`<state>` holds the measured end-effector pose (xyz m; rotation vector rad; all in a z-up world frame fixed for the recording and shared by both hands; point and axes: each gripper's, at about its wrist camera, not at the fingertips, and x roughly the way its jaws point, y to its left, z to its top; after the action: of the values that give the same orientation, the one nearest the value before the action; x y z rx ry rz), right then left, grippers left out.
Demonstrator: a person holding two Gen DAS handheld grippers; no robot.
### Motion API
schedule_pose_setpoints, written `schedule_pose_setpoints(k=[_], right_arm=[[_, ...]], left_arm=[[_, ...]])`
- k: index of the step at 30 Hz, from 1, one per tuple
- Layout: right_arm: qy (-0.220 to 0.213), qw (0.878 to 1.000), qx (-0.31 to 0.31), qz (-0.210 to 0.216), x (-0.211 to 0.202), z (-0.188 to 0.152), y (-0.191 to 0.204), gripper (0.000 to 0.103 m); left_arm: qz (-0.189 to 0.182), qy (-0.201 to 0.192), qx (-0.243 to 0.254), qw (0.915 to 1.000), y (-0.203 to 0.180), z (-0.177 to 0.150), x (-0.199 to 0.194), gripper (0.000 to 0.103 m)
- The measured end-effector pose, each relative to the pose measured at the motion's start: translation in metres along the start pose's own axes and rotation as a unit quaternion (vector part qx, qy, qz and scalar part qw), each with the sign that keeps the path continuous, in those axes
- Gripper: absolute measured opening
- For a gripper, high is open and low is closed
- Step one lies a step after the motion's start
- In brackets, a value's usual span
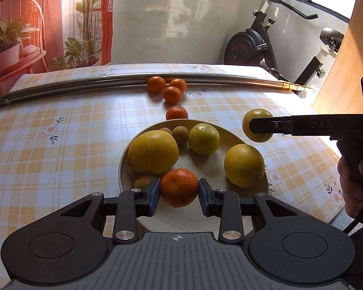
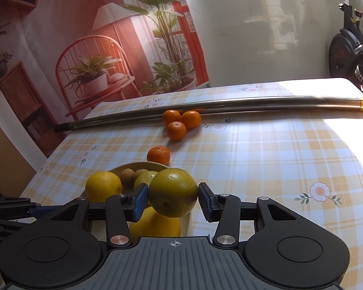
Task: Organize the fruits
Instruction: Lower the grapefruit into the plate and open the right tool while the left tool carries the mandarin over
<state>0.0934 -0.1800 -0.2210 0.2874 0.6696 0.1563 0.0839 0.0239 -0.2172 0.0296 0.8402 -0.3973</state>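
The only lettering that can be read is "DAS", embossed in pale capitals on the black body of the right gripper [image 1: 259, 125] in the left wrist view; the word may continue beyond that.

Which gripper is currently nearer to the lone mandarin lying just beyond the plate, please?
Right. The right gripper, holding a yellow-green citrus, is off to the lone mandarin's right; the left gripper grips another mandarin at the plate's near side.
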Motion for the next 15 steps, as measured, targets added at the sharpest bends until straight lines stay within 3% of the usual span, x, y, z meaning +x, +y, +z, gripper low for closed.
schedule_pose_setpoints(k=[15], right_arm=[[0.037, 0.998, -0.038, -0.018, -0.024, -0.022, 0.01, 0.042]], left_arm=[[-0.009, 0.02, -0.009, 0.9997, 0.005, -0.016, 0.008, 0.036]])
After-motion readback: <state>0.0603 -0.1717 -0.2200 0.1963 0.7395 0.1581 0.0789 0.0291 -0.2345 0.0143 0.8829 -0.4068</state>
